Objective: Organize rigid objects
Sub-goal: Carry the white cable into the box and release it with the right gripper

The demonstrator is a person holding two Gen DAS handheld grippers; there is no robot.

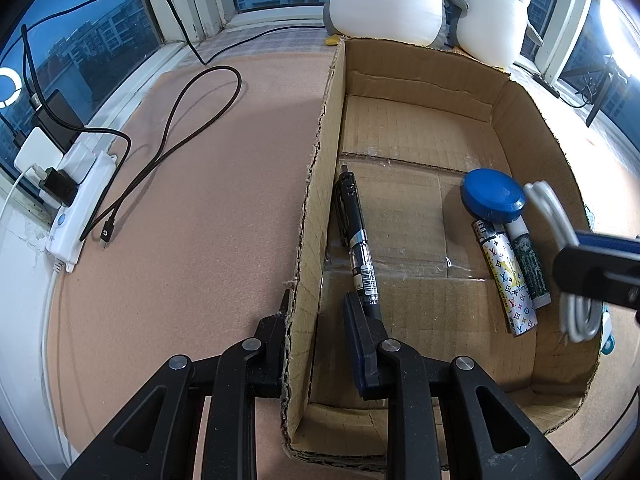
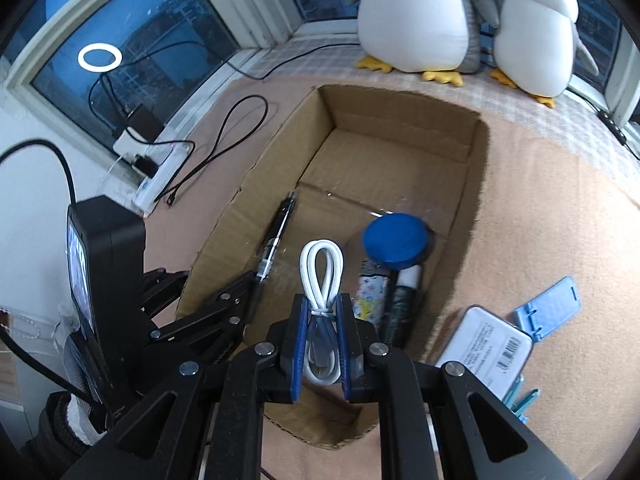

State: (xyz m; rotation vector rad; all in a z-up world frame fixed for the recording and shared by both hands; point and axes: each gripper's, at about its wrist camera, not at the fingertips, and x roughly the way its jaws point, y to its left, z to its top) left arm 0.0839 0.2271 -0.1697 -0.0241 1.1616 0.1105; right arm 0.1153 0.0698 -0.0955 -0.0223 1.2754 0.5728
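Note:
An open cardboard box (image 1: 420, 76) (image 2: 400, 124) lies on the tan mat. Inside it are a black pen (image 1: 356, 236) (image 2: 274, 240) along the left wall, a blue round lid (image 1: 494, 196) (image 2: 396, 244), a patterned lighter (image 1: 506, 280) (image 2: 370, 296) and a dark green tube (image 1: 528, 264) (image 2: 400, 304). My left gripper (image 1: 318, 304) is shut on the box's left wall, one finger outside and one inside. My right gripper (image 2: 322, 300) hangs over the box's near end, shut on a coiled white cable (image 2: 322, 268) (image 1: 548, 208).
A white power strip (image 1: 76, 208) with plugs and a looped black cable (image 1: 180, 120) lie left of the box. Two plush penguins (image 2: 416, 12) stand behind it. A white case (image 2: 488, 344) and a light blue stand (image 2: 548, 308) lie to its right.

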